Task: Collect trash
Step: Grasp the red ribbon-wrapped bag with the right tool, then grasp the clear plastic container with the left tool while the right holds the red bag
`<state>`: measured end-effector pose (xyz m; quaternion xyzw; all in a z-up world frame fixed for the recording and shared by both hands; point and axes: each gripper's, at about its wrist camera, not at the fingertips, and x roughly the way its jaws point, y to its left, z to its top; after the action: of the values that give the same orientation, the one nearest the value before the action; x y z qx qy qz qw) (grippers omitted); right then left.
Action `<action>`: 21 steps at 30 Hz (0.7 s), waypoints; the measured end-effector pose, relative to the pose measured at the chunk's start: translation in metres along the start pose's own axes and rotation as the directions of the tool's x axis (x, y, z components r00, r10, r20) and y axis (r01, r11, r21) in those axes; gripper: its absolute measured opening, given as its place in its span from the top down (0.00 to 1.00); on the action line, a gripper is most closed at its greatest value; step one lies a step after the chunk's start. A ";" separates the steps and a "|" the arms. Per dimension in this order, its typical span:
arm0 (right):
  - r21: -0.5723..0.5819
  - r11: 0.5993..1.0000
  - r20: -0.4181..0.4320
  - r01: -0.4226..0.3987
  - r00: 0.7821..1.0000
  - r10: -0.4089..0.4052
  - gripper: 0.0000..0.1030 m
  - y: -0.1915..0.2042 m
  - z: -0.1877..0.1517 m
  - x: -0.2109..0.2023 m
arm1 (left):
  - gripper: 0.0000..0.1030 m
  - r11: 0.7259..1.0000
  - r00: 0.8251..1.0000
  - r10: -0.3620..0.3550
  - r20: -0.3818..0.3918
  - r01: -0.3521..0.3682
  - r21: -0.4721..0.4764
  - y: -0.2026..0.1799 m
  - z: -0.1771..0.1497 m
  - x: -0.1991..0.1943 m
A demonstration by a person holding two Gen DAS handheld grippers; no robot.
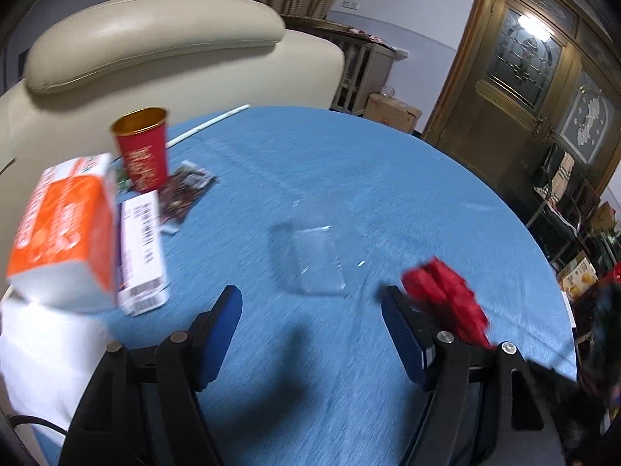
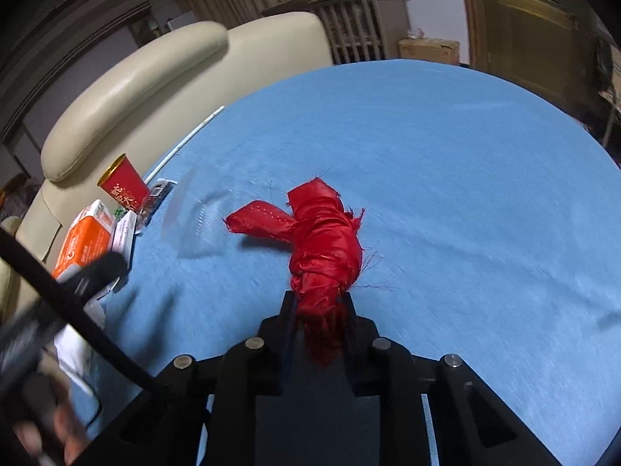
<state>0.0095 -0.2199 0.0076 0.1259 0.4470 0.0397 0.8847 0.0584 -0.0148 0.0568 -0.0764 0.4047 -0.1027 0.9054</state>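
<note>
Right wrist view: red ribbon bundle (image 2: 324, 248), wadded and frayed, loose threads at the edges, one flat tail sticking out left. It sits over the blue tabletop (image 2: 465, 194), near end pinched in the right tool (image 2: 319, 303), which is clenched on it. Judgement: very light, soft, compressible, slightly slick weave; the grip on the bunched end looks better than one on the tail, which would likely slide or unravel. Threads may snag.

Left tool (image 1: 310, 322) is released, nothing between its fingers, clear plastic wrapper (image 1: 310, 260) lying flat just ahead: thin, hard to see, probably needs an edge pinch.

Orange carton (image 1: 64, 233), white box (image 1: 143, 248), red paper cup (image 1: 143, 147) cluster at the left rim.
</note>
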 end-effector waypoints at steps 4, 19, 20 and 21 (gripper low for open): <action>0.045 0.999 0.006 0.005 1.000 -0.005 0.79 -0.019 -0.015 -0.018 | 0.27 1.000 1.000 0.017 -0.008 -0.017 0.024 -0.011 0.008 0.022; 0.077 0.997 0.021 -0.013 1.000 0.011 0.79 -0.029 -0.032 -0.038 | 0.57 0.995 0.995 0.067 -0.079 -0.061 0.079 -0.018 0.008 0.062; 0.075 0.997 0.022 -0.011 1.000 0.010 0.79 -0.029 -0.032 -0.040 | 0.58 0.994 0.995 0.069 -0.076 -0.062 0.087 -0.019 0.008 0.061; 0.073 0.997 0.023 -0.009 1.000 0.007 0.79 -0.028 -0.033 -0.042 | 0.58 0.994 0.995 0.066 -0.076 -0.059 0.091 -0.019 0.007 0.060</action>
<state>-0.0436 -0.2488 0.0144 0.1604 0.4374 0.0254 0.8845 0.1002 -0.0481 0.0224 -0.0191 0.4375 -0.0951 0.8940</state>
